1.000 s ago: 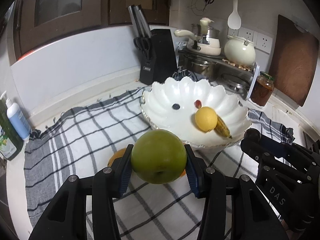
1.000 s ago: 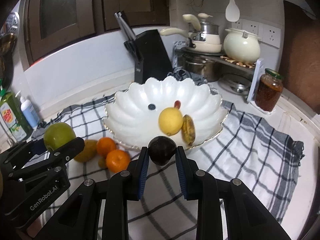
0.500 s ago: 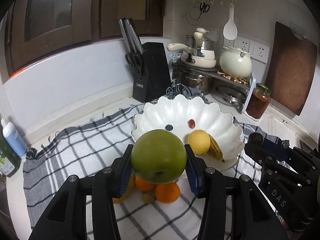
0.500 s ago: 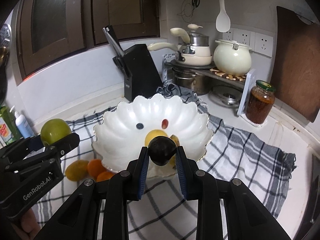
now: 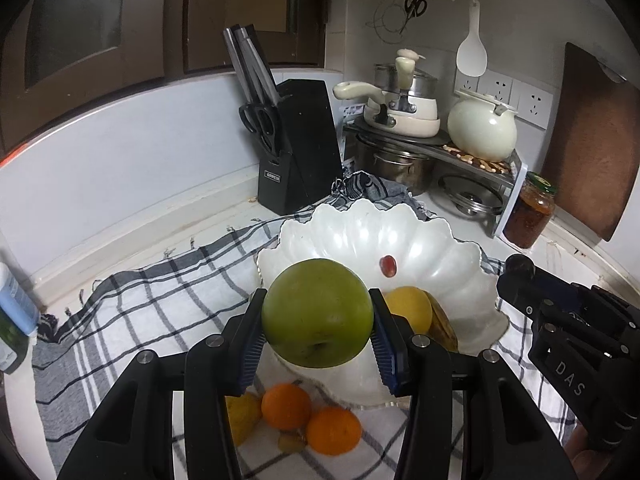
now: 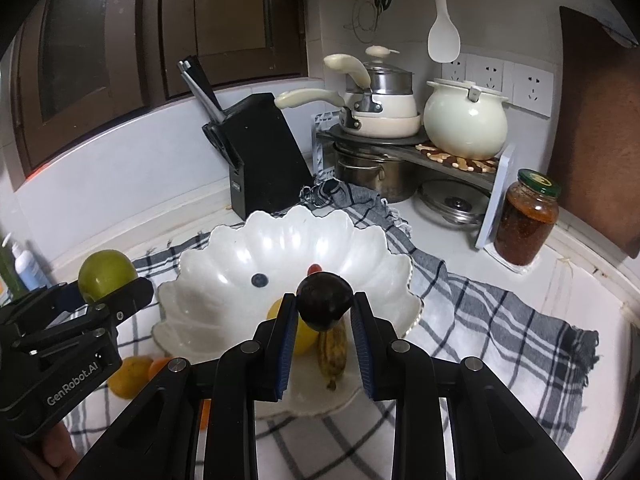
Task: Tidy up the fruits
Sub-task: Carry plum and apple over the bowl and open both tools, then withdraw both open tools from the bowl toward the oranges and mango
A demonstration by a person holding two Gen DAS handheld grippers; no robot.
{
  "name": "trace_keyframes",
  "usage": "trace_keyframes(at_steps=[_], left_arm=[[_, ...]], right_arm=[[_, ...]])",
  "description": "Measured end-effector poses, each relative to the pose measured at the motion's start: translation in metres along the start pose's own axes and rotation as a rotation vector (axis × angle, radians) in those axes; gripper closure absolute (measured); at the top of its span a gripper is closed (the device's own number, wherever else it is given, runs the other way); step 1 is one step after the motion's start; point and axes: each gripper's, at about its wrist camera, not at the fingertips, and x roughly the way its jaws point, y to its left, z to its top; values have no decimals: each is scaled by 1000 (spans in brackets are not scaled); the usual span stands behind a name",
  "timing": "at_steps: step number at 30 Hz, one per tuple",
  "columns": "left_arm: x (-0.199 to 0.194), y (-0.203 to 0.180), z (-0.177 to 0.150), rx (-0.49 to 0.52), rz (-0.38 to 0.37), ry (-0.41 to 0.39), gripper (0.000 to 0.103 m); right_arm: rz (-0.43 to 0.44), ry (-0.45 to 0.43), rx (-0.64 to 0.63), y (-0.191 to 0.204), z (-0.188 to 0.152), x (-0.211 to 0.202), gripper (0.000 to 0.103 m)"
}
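Note:
My left gripper [image 5: 316, 332] is shut on a green apple [image 5: 316, 312], held above the near rim of the white scalloped bowl [image 5: 440, 248]. My right gripper [image 6: 324, 320] is shut on a dark plum [image 6: 325, 301], held over the bowl [image 6: 224, 264]. In the bowl lie a lemon [image 5: 410, 314], a small banana [image 6: 332, 350], a blueberry [image 6: 259, 280] and a red grape [image 5: 388, 266]. Two oranges [image 5: 286, 406] and a yellow fruit [image 5: 240, 416] lie on the checked cloth [image 5: 140, 320] in front of the bowl. The apple also shows in the right wrist view [image 6: 106, 276].
A black knife block [image 5: 296, 160] stands behind the bowl. A rack with pots and a cream pot [image 5: 482, 132] is at the back right, with a jar [image 5: 530, 212] beside it. Bottles [image 5: 16, 312] stand at the far left. A wooden board [image 5: 592, 148] leans on the right.
Both grippers have risen and moved toward the bowl with their fruits; the bowl now sits lower and nearer under them. Both grips are unchanged.

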Motion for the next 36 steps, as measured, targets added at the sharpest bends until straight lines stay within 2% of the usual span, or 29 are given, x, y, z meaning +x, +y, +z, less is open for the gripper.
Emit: trace_keyframes(at_steps=[15, 26, 28, 29, 30, 33, 35, 36], left_arm=[[57, -4, 7, 2, -1, 57, 56], [69, -2, 1, -16, -9, 106, 55], [70, -2, 0, -18, -11, 114, 52], [67, -2, -1, -14, -6, 103, 41], [64, -2, 0, -9, 3, 88, 32], [54, -2, 4, -2, 17, 59, 26], [49, -2, 6, 4, 24, 51, 25], [47, -2, 7, 9, 30, 48, 23]], right_arm=[[-1, 41, -2, -11, 8, 48, 74], [12, 61, -18, -9, 7, 57, 74], [3, 52, -19, -8, 7, 54, 73], [-1, 48, -20, -7, 7, 52, 72], [-4, 43, -19, -7, 7, 50, 67], [-16, 16, -16, -7, 8, 43, 50], [-23, 7, -14, -7, 10, 39, 47], [-26, 4, -11, -7, 11, 37, 42]])
